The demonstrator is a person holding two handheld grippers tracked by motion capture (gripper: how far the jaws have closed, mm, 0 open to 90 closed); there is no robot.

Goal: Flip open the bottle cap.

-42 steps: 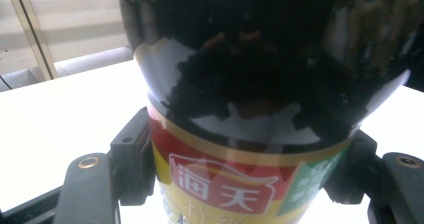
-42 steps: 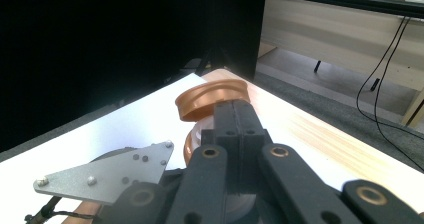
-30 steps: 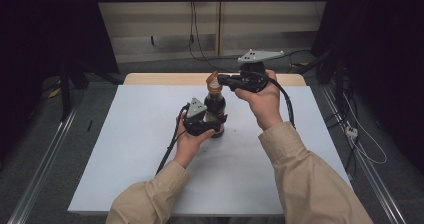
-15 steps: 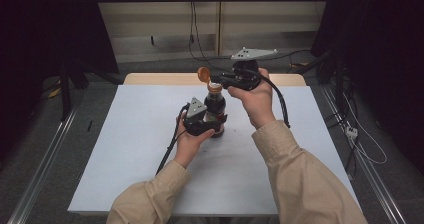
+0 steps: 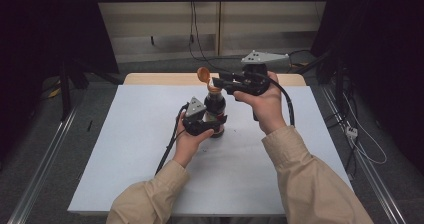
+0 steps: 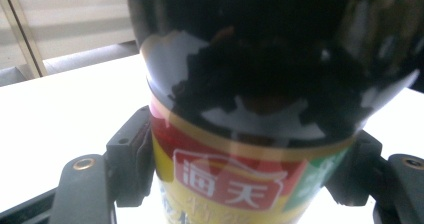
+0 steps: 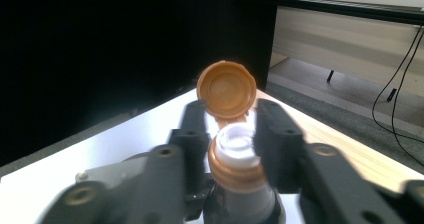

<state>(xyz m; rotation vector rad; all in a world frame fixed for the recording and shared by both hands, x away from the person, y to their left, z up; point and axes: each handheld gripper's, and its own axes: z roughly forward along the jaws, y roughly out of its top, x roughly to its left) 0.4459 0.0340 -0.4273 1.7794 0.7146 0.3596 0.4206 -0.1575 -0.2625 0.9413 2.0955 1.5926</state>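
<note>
A: High view: bottle (image 5: 215,108) upright mid-worktop (image 5: 125,149), clamped low by left hand-held gripper (image 5: 202,125).

B: Right gripper view: flip cap (image 7: 226,88) swung open on its hinge; right hand-held gripper (image 7: 231,129) just been opening, jaws flanking neck, pads loose.

A: Advice: hold bottle firm, draw right back level, avoid catching cap, keep spout (image 7: 238,145) upright.

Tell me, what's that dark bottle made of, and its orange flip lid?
The bottle looks like glossy dark glass or hard plastic: it mirrors the room sharply, so I can't tell which. Its label seems printed shiny film. The flip lid looks like smooth moulded plastic, with a white plastic spout.
</note>
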